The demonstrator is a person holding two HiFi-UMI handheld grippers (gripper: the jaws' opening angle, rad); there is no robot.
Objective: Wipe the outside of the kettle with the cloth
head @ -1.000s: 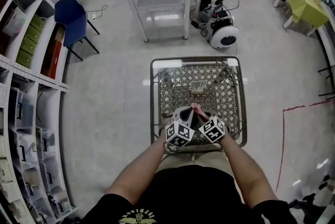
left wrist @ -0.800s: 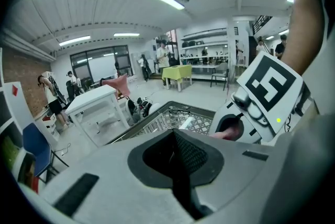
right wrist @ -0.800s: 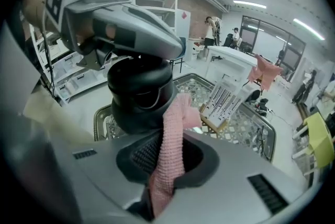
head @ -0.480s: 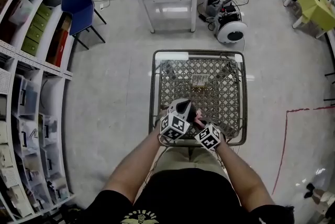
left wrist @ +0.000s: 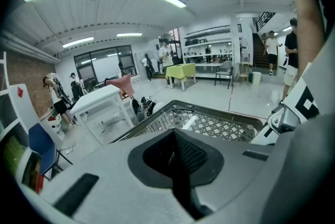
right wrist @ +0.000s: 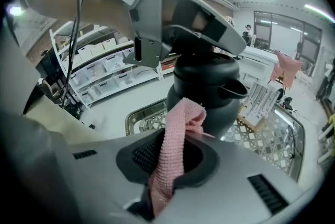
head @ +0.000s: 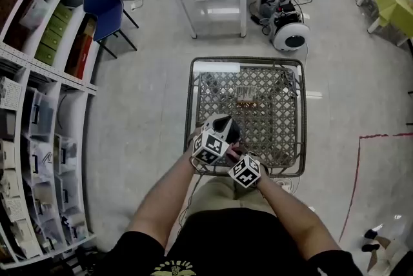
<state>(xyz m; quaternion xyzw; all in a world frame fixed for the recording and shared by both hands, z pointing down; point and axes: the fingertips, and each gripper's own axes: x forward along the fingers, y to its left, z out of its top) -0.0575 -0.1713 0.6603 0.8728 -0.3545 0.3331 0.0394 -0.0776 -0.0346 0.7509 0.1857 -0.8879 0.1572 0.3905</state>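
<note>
Leftmost, the left gripper [head: 213, 139] sits at the near-left corner of the wire basket [head: 191, 107]. Its jaws are drawn together at the top of the kettle [right wrist: 207, 87], and the right gripper view shows them clamped over the lid end, on what I take to be the handle. The kettle is upright there, dark and round-bellied, its long axis vertical and its spout [right wrist: 236, 90] pointing to 3 o'clock in that view. Whether its base rests on the mesh or hangs just above it is hidden. Next comes the pink cloth [right wrist: 175, 149], pinched between the nearly closed jaws of the right gripper [head: 239, 163]. A folded end stands up out of them, lying against or just short of the kettle's near wall. From those jaws the kettle lies straight ahead, between 12 and 1 o'clock. In the head view it is at 11 o'clock from the right gripper, with the left gripper at 10 o'clock. So the right hand is the wiping hand and the left the steadying one. The coming stroke, as I judge it, needs the cloth pressed forward onto the belly and run around the upright wall.
</note>
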